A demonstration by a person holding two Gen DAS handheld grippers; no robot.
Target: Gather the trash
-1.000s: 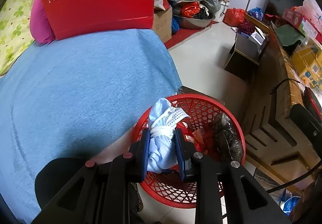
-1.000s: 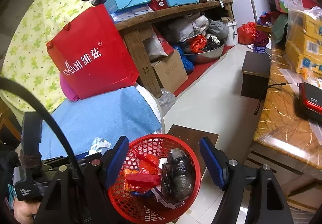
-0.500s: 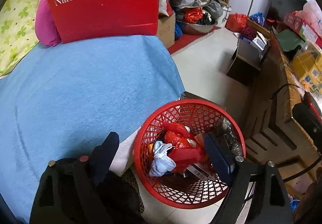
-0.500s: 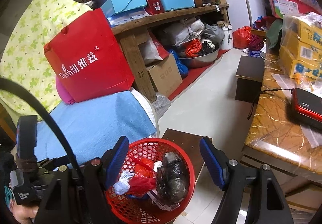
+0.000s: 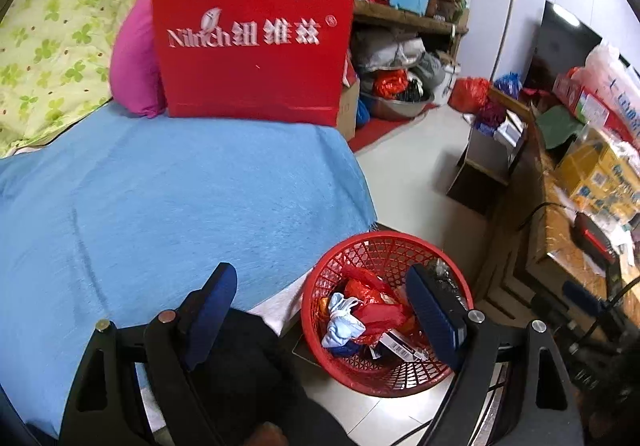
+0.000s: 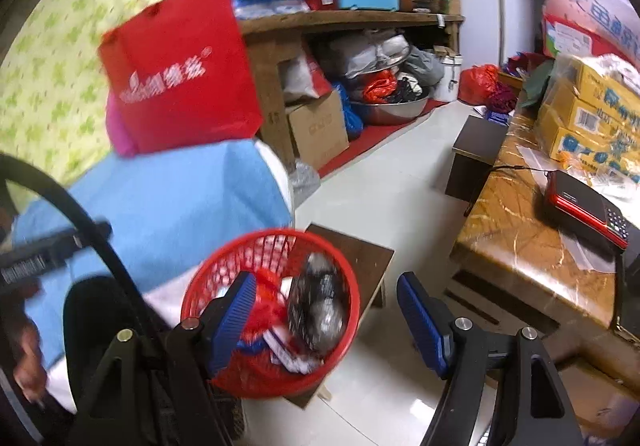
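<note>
Left wrist view looks down past the left tool (image 5: pixel 320 310), whose two blue pads stand wide apart with nothing between them. Below and between them sits the red basket (image 5: pixel 404 242) on the floor, just beside the edge of the bed with its blue blanket (image 5: pixel 180 189). Inside the basket lies a crumpled pale blue mask (image 5: pixel 344 322) on top of red wrappers (image 5: pixel 372 294) and a barcoded packet (image 5: pixel 404 350); a dark foil bag (image 6: pixel 320 298) fills the far side. So at least this piece of trash is already in the bin, and the basket looks roughly half full.

From the right wrist view, the right tool (image 6: pixel 324 322) is likewise spread open and empty, hanging above the basket's near rim. The picture is blurred, so fine detail is lost.

As to what is left: the blanket shows no loose scraps in either view. On the marble tabletop (image 6: pixel 516 221) to the right lie clear plastic sheets (image 6: pixel 588 254) near a red-and-black phone (image 6: pixel 584 201), beside stacked yellow boxes (image 6: pixel 588 113); whether those sheets count as trash I cannot tell. My guess is that the bed side is done and any remaining pickup would be over on that tabletop.
</note>
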